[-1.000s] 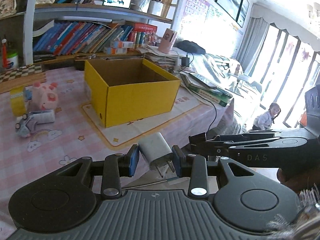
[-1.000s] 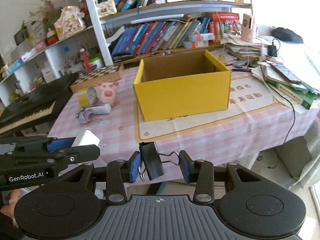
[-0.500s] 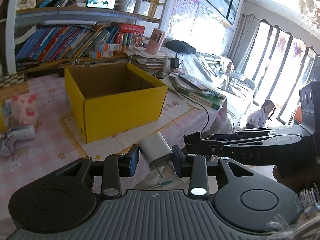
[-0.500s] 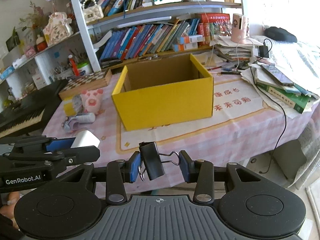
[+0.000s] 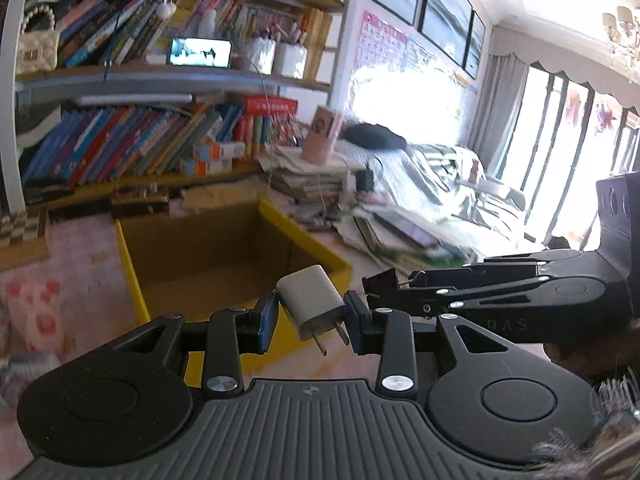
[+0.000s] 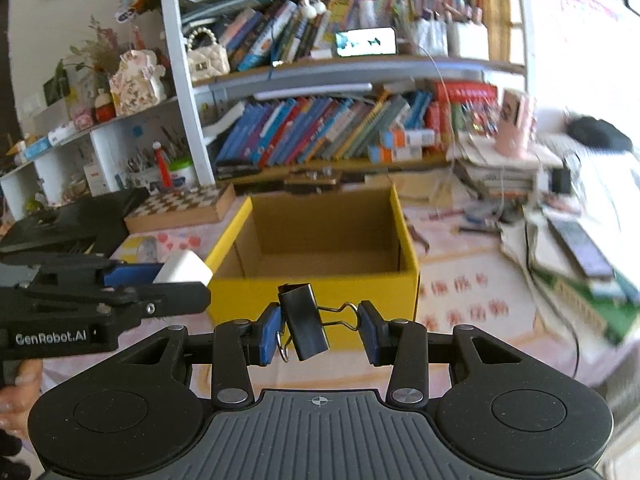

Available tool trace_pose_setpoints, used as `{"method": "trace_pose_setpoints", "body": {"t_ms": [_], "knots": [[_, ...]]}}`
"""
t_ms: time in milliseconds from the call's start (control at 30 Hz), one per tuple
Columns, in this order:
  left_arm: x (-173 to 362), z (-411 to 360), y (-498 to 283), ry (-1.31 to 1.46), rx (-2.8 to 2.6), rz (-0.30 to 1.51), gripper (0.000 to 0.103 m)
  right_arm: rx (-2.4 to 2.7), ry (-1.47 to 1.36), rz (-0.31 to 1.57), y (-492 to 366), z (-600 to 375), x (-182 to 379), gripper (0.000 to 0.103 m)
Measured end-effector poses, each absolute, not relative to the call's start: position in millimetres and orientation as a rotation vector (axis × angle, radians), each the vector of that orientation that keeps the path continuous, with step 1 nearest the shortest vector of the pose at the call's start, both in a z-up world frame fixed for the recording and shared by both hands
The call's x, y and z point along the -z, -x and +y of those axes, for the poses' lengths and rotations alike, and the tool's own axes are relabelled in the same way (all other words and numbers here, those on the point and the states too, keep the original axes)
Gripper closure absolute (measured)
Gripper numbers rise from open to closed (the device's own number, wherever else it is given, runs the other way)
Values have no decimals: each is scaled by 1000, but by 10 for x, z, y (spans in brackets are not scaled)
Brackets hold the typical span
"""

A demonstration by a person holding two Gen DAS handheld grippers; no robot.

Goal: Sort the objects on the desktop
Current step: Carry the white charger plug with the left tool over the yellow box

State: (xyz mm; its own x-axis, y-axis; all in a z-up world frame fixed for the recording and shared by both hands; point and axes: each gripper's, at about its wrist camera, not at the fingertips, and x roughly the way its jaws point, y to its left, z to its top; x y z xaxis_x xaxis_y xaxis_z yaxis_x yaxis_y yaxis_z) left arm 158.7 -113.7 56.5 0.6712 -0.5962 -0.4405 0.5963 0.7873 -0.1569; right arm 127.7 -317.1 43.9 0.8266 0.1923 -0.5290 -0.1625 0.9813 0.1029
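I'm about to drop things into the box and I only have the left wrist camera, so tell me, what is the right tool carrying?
Observer: A black binder clip, pinched between the pads of the right tool, with its wire handles pointing toward the right-hand pad.
Operator: Is anything in the yellow box yet?
Observer: The right wrist view looks straight into the yellow box, and the part of its floor that shows is bare cardboard.
Operator: What sits left of the box?
Observer: A chessboard lies flat to its left, near the shelf and not touching the box.
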Motion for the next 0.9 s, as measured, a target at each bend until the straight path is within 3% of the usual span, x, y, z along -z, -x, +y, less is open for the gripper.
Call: {"method": "trace_pose_setpoints", "body": {"t_ms": [367,900], "knots": [[-585,-1440,-2344,-31,564,515,70,-335,126,525,-2191,-3280,-473,62],[-26,-1939,-3389,-255,488,737,70,-513,495,763,-3302,-3060,175,62]]}}
